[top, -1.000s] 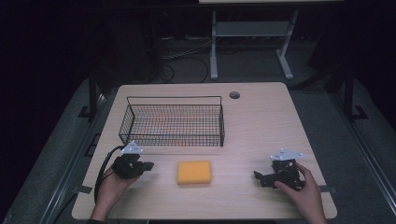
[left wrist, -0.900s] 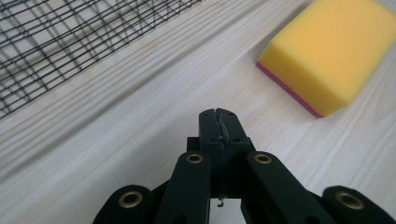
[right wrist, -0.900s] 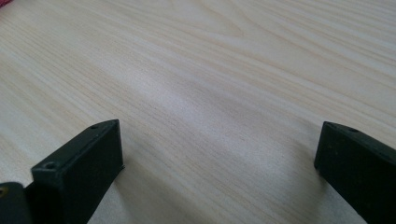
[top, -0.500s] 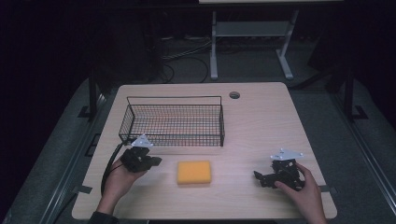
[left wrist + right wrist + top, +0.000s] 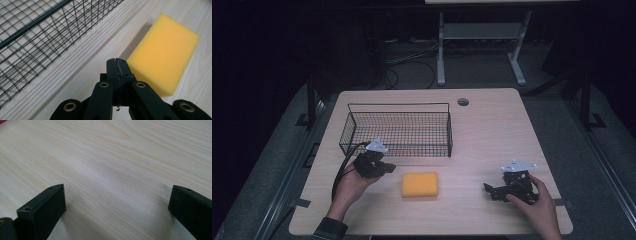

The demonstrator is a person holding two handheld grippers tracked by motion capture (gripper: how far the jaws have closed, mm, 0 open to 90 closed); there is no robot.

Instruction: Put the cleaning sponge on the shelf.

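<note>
A yellow sponge point(image 5: 420, 184) lies flat on the wooden table point(image 5: 492, 135), in front of a black wire basket point(image 5: 398, 131). My left gripper point(image 5: 386, 168) hovers just left of the sponge, pointing toward it. Its jaws are pressed together with nothing between them, as the left gripper view point(image 5: 117, 65) shows, and the sponge point(image 5: 162, 52) sits just beyond the tips. My right gripper point(image 5: 490, 190) rests near the table's front right. In the right gripper view point(image 5: 117, 205) its jaws stand wide apart over bare wood.
The basket point(image 5: 37, 37) has nothing in it and stands at the table's left middle. A round cable hole point(image 5: 463, 102) sits near the far edge. Beyond the table are a white stand point(image 5: 477, 50) and cables on a dark floor.
My left gripper has moved right and a little up the table, from the front left corner area toward the sponge and basket. The right gripper has stayed put.
</note>
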